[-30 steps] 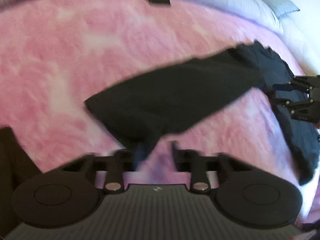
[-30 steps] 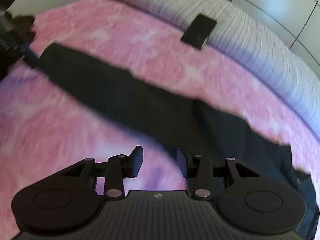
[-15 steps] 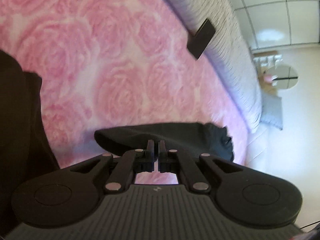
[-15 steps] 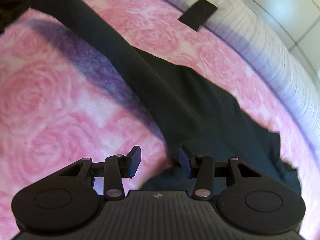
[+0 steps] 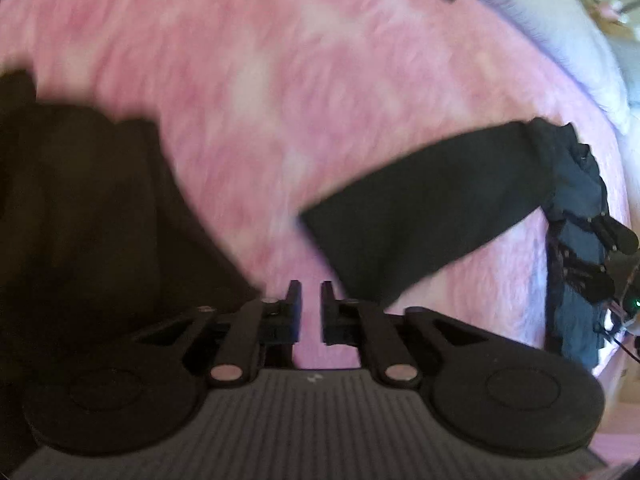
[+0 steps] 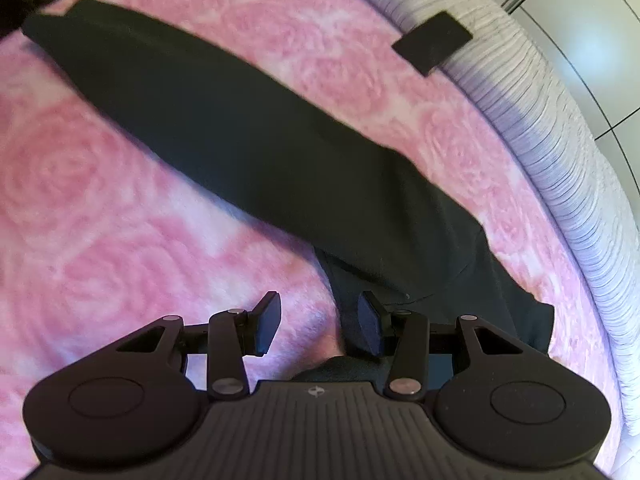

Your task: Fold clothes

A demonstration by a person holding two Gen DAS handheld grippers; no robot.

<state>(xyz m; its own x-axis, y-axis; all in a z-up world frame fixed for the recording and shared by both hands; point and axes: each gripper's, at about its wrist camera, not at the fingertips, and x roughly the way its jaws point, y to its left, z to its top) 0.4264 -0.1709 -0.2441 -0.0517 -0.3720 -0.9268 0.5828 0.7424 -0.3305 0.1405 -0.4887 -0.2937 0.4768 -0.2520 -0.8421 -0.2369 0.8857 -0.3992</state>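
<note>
Your left tongs point(image 5: 311, 304) stand narrowly parted and hold nothing; a black sleeve point(image 5: 432, 208) lies just ahead to their right on the pink rose-patterned bedspread point(image 5: 260, 80). Your right tongs point(image 6: 318, 320) gape wide over the black garment point(image 6: 248, 136), nothing between them.

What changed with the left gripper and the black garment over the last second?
The left gripper, shut on the black garment half a second ago, has let go; its fingers now stand slightly apart over the pink blanket. The garment lies stretched out flat. The right gripper stayed open at the garment's near end.
</note>
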